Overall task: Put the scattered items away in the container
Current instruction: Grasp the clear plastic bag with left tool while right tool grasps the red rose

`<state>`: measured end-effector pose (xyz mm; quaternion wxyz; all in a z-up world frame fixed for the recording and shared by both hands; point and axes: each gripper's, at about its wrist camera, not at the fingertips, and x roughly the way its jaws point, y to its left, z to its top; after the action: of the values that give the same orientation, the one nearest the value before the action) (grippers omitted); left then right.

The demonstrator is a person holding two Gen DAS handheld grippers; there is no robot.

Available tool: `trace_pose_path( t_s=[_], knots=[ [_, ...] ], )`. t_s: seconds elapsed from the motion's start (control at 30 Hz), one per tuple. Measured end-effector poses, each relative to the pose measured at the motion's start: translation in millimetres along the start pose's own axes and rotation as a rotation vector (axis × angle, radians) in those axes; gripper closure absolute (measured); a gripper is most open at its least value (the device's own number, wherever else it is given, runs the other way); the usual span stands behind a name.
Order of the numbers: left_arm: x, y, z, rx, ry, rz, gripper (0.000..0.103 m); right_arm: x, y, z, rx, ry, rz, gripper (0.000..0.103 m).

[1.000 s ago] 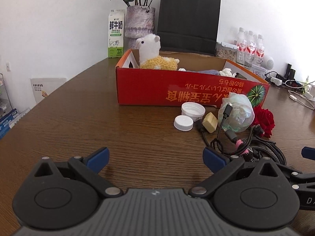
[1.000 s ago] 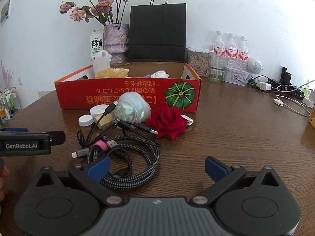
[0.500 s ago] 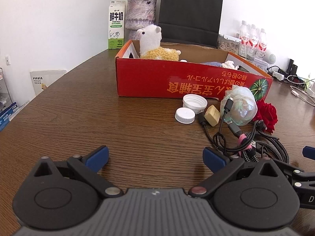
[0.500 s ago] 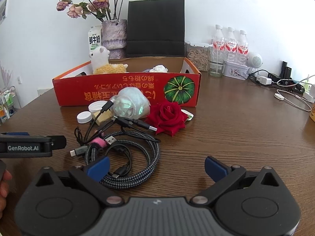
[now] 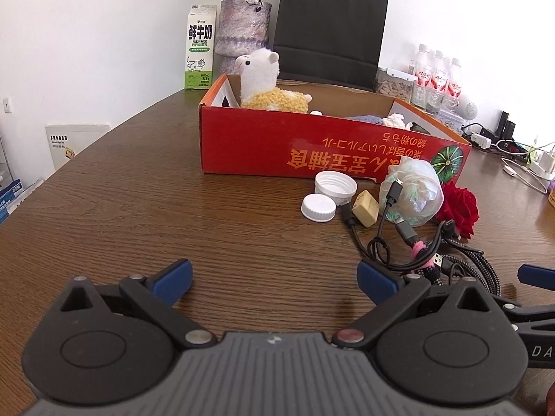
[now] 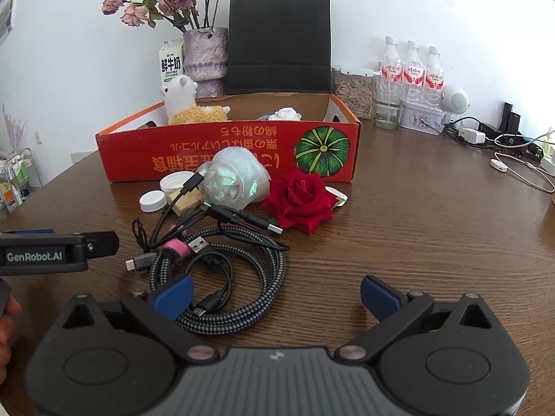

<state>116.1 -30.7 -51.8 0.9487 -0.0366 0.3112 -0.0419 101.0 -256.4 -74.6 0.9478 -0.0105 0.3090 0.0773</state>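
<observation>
A red cardboard box [image 5: 277, 145] [image 6: 138, 154] stands on the brown table with a plush alpaca [image 5: 263, 83] [image 6: 187, 104] inside. In front of it lie two white caps [image 5: 318, 207] [image 6: 152, 201], a beige block [image 5: 365, 208], a clear crumpled bag [image 5: 412, 190] [image 6: 236, 176], a red rose [image 5: 459, 208] [image 6: 301, 201] and a tangle of cables [image 5: 416, 260] [image 6: 222, 270]. My left gripper [image 5: 274, 279] is open over bare table, left of the cables. My right gripper [image 6: 275, 293] is open, its left finger [image 6: 173, 294] over the braided cable coil.
Behind the box stand a milk carton [image 5: 199, 55], a vase of dried flowers [image 6: 204, 55], a black paper bag [image 6: 279, 38], water bottles [image 6: 411, 66] and a jar. Chargers and white cords [image 6: 513, 159] lie at the far right. A hand [image 6: 5, 332] shows at the left edge.
Both grippers have tilted and edged forward slightly toward the items. Nothing on the table has moved, and both jaws stay open.
</observation>
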Motion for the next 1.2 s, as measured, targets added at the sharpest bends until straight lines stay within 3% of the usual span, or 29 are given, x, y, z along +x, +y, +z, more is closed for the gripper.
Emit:
trace_pose_path(
  t_s=[0.23, 0.4, 0.7, 0.83, 1.07, 1.2],
  knots=[
    [-12.0, 0.9, 9.2, 0.042, -0.048, 0.031, 0.000, -10.5, 2.7, 4.4, -0.036, -0.027, 0.033, 0.000],
    [-15.6, 6.0, 13.8, 0.029, -0.049, 0.003, 0.000, -17.7, -0.9, 15.4, -0.045, -0.060, 0.043, 0.000],
    [-19.8, 2.9, 27.7, 0.053, -0.086, 0.016, 0.000, -13.2, -20.4, 44.5, -0.044, -0.098, 0.002, 0.009],
    [-13.5, -8.0, 41.0, 0.081, -0.093, -0.009, 0.000, 9.8, -26.0, 56.1, -0.066, -0.058, -0.002, 0.020],
    [13.9, -49.8, 67.4, 0.172, -0.094, -0.088, 0.000, 48.9, -21.7, 61.8, -0.126, -0.002, -0.014, 0.024],
    [34.2, -69.5, 76.3, 0.183, -0.072, -0.117, 0.000, 59.1, -22.7, 63.7, -0.149, 0.015, 0.023, 0.038]
  ],
)
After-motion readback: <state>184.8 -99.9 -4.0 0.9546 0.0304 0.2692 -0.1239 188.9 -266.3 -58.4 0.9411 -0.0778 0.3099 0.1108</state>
